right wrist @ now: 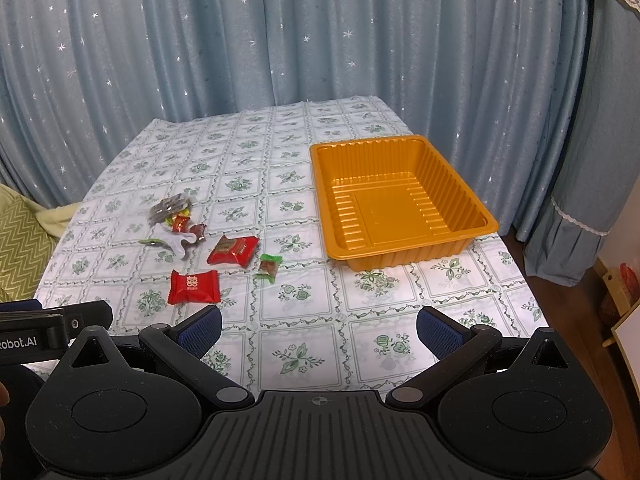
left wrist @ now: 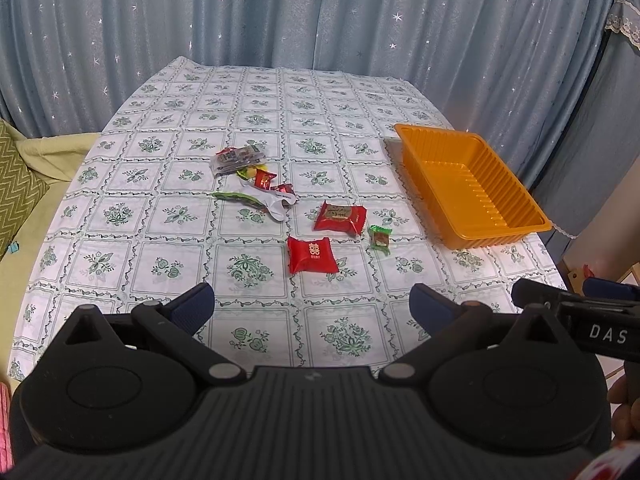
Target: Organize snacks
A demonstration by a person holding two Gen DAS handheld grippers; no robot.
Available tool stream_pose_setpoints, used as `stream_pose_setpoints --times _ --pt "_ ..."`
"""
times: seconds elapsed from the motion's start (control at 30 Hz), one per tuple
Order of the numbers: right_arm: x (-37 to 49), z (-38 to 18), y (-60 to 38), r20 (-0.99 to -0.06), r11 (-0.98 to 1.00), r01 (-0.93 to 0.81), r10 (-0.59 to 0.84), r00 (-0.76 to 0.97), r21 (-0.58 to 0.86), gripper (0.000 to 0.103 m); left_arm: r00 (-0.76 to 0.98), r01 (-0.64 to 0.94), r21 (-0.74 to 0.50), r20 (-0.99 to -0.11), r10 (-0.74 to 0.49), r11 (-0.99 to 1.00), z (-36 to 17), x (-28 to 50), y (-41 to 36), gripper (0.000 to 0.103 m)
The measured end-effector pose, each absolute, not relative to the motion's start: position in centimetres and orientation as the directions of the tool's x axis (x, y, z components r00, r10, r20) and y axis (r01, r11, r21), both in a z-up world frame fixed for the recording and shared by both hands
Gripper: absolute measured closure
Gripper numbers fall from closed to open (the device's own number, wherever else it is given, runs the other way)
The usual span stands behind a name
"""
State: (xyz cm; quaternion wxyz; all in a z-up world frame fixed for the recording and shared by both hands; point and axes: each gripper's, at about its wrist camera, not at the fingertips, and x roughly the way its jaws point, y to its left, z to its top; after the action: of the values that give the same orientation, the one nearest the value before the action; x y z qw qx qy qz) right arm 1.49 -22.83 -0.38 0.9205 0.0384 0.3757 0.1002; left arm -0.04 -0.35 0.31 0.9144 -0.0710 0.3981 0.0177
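Observation:
Several wrapped snacks lie loose on the patterned tablecloth: a red square packet (left wrist: 311, 255) (right wrist: 194, 287), a red packet with a gold label (left wrist: 340, 219) (right wrist: 233, 250), a small green candy (left wrist: 379, 237) (right wrist: 268, 267), a white and green wrapper (left wrist: 262, 199) (right wrist: 172, 242) and a clear dark packet (left wrist: 238, 160) (right wrist: 169, 209). An empty orange plastic tray (left wrist: 482, 216) (right wrist: 404, 258) stands to their right. My left gripper (left wrist: 312, 308) is open and empty, short of the red square packet. My right gripper (right wrist: 319, 330) is open and empty, in front of the tray.
The table (right wrist: 280, 152) backs onto a blue star-print curtain (right wrist: 320, 40). A green zigzag cushion (left wrist: 16, 184) lies left of the table. The right gripper's body (left wrist: 576, 312) shows at the right of the left wrist view. A wooden floor (right wrist: 560, 292) lies right.

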Motion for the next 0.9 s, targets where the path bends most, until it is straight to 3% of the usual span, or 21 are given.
stream_pose_setpoints --times 0.9 --pt "3.2 -2.1 -22.8 -0.670 0.968 -0.159 0.250 0.699 0.196 0.001 0.662 -0.136 -0.140 -0.750 -0.015 0.981 -1.9 1.5 1.9 0.000"
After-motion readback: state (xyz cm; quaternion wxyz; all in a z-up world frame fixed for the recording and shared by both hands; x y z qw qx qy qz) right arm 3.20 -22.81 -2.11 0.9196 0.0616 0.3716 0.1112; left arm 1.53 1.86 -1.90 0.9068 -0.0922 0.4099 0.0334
